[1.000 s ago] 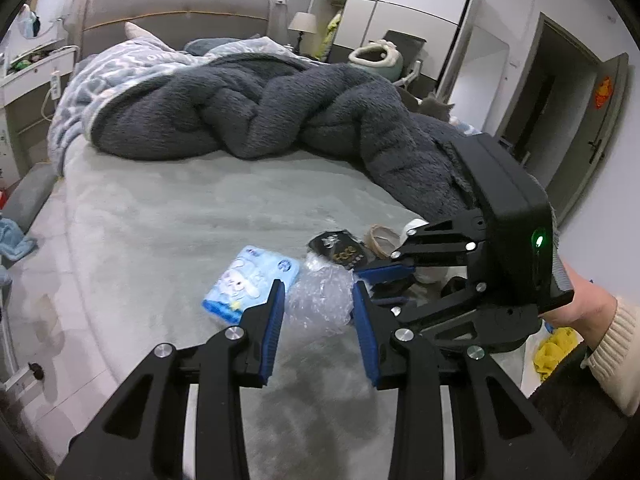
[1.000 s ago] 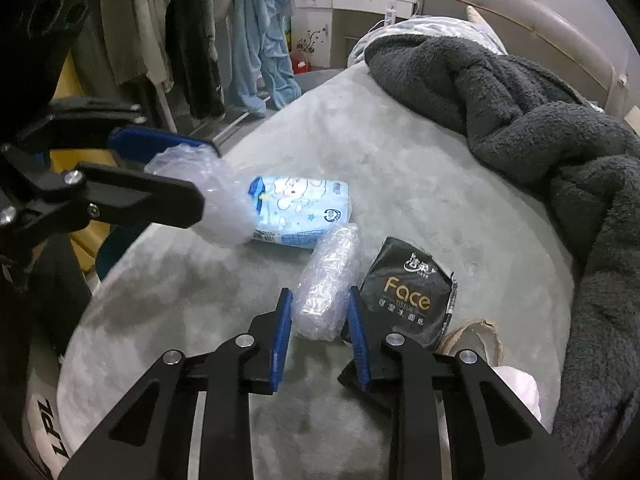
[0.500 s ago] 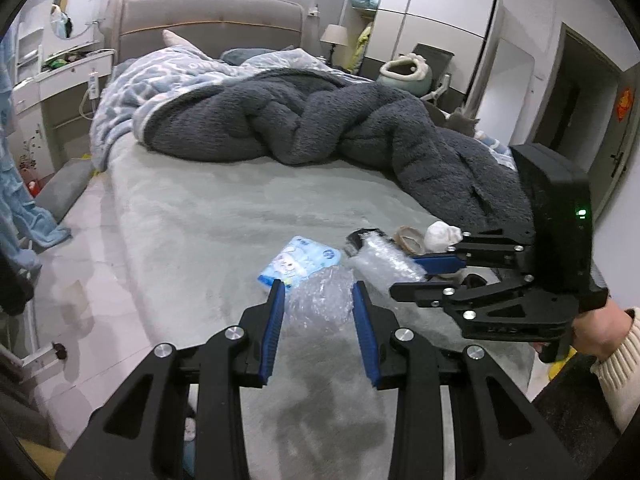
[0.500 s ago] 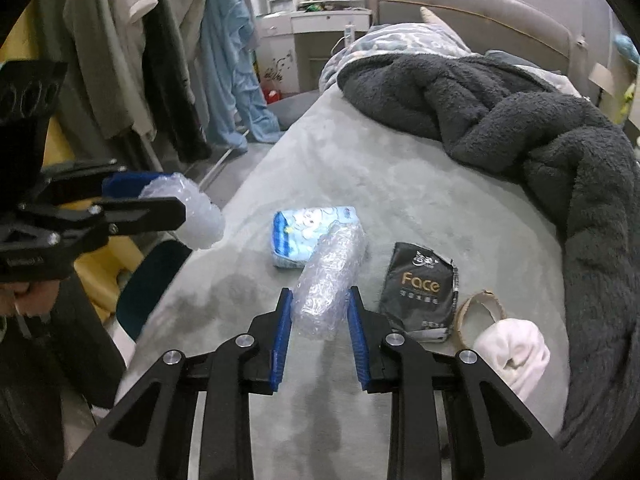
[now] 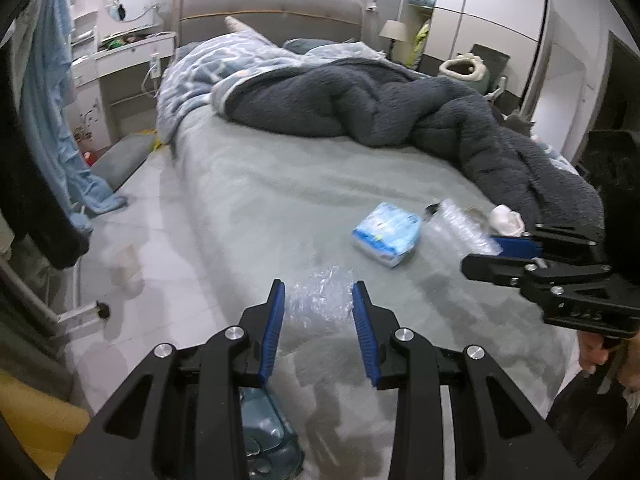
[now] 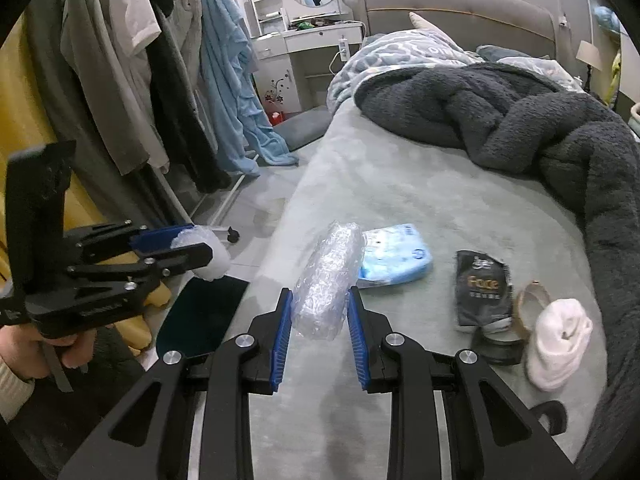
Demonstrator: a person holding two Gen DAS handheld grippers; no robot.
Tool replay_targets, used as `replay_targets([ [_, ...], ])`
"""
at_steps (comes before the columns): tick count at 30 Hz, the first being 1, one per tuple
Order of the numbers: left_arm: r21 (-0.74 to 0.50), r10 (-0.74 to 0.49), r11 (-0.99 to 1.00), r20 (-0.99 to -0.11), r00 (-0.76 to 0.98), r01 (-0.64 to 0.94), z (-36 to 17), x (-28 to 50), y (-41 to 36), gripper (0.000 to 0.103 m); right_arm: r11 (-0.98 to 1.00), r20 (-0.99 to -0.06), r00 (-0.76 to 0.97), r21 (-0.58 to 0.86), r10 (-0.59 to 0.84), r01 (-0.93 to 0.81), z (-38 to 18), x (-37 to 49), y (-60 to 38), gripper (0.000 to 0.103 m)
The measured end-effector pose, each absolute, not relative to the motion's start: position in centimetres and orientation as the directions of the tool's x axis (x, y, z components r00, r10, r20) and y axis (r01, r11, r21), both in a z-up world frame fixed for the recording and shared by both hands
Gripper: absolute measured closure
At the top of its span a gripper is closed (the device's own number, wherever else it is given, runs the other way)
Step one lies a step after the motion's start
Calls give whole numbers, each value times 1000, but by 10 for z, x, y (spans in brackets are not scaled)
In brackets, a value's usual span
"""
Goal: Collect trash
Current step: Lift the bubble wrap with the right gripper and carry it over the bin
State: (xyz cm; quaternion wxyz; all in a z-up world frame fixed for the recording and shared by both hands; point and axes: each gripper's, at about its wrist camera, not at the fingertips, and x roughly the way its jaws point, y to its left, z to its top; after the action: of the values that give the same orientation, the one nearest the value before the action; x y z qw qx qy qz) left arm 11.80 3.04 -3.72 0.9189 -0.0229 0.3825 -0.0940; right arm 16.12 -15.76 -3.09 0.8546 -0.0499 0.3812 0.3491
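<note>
The left gripper [image 5: 319, 312] was clamped on a crumpled wad of clear bubble wrap [image 5: 318, 300], its blue pads pressing it from both sides. It hung past the left edge of the bed, above the open dark blue trash bin [image 6: 202, 312] that stood on the floor beside that edge. The right gripper [image 6: 318, 312] was closed on a long roll of clear bubble wrap [image 6: 328, 276] and held it lifted over the same edge of the bed [image 6: 420, 184], close to the bin.

On the grey bed cover, near the foot edge, more things lay: a light blue tissue pack [image 6: 394, 258], a black packet printed "Face" [image 6: 482, 288], a brown tape ring [image 6: 528, 306] and a white rolled sock [image 6: 558, 344], the last two touching. The dark grey fleece blanket [image 6: 540, 120] was piled toward the headboard.

I judged the step in hand to be the carrying of both pieces to the bin. The next move would call for centring each gripper over the bin mouth before the fingers part, because light plastic film may drift or cling to the pads. After that, the packet and the tape ring seemed still to be collected.
</note>
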Motion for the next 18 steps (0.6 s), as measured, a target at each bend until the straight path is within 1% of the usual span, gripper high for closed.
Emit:
replay_targets([
  [8, -121, -158, 987, -731, 664, 101, -54, 114, 54, 66, 743, -684, 460, 183, 566, -644, -30, 156, -137, 75],
  [18, -135, -126, 990, -796, 592, 29, -83, 117, 86, 66, 703, -697, 422, 168, 581, -691, -32, 149, -99, 75],
])
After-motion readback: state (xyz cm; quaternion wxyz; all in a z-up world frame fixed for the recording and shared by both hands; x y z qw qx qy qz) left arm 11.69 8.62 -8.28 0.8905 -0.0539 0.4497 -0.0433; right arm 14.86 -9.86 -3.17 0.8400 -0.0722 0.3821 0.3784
